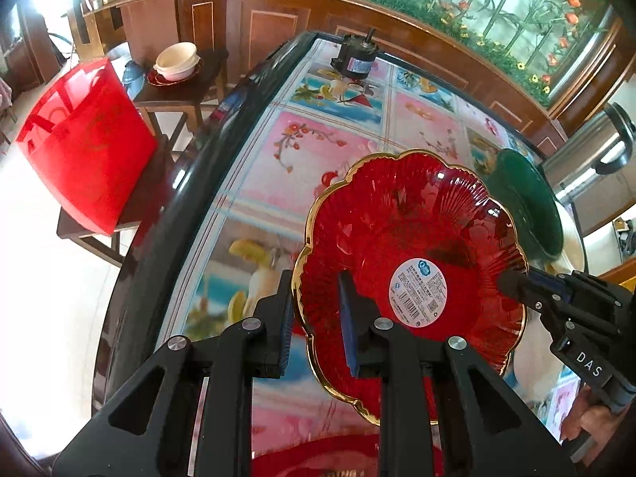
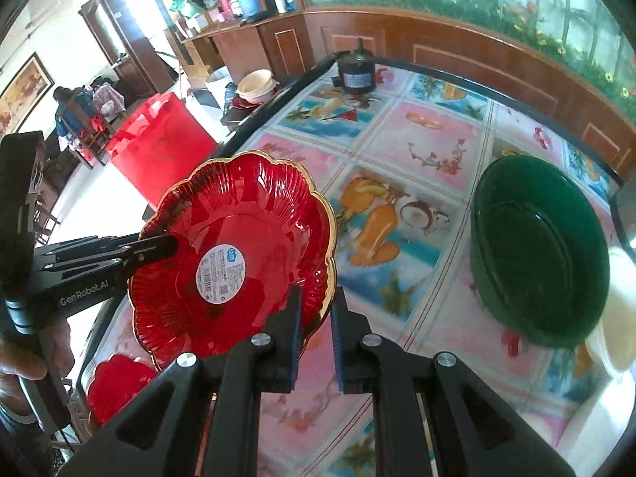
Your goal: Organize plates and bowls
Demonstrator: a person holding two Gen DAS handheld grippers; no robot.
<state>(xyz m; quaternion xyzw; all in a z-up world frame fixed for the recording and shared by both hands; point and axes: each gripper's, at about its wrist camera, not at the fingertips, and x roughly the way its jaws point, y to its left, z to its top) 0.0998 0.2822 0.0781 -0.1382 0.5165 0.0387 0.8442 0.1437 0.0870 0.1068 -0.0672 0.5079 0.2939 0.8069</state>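
A red glass plate (image 1: 397,230) with a scalloped gold rim and a round white sticker hangs tilted above the picture-patterned table (image 1: 318,139). My left gripper (image 1: 316,282) is shut on its left rim. My right gripper (image 2: 317,294) is shut on the opposite rim of the same plate (image 2: 238,206). Each gripper also shows in the other's view: the right gripper (image 1: 508,284) at the plate's right edge, the left gripper (image 2: 171,246) at its left edge. A dark green bowl (image 2: 536,250) sits on the table to the right. A second red plate (image 2: 115,381) lies below, near the table's edge.
A black motor (image 2: 357,71) stands at the table's far end. Past the table's left edge are a red bag (image 1: 87,147) on a stool and cream bowls (image 1: 177,61) on a dark side table. A steel kettle (image 1: 592,151) stands far right. A cream dish (image 2: 620,318) lies beside the green bowl.
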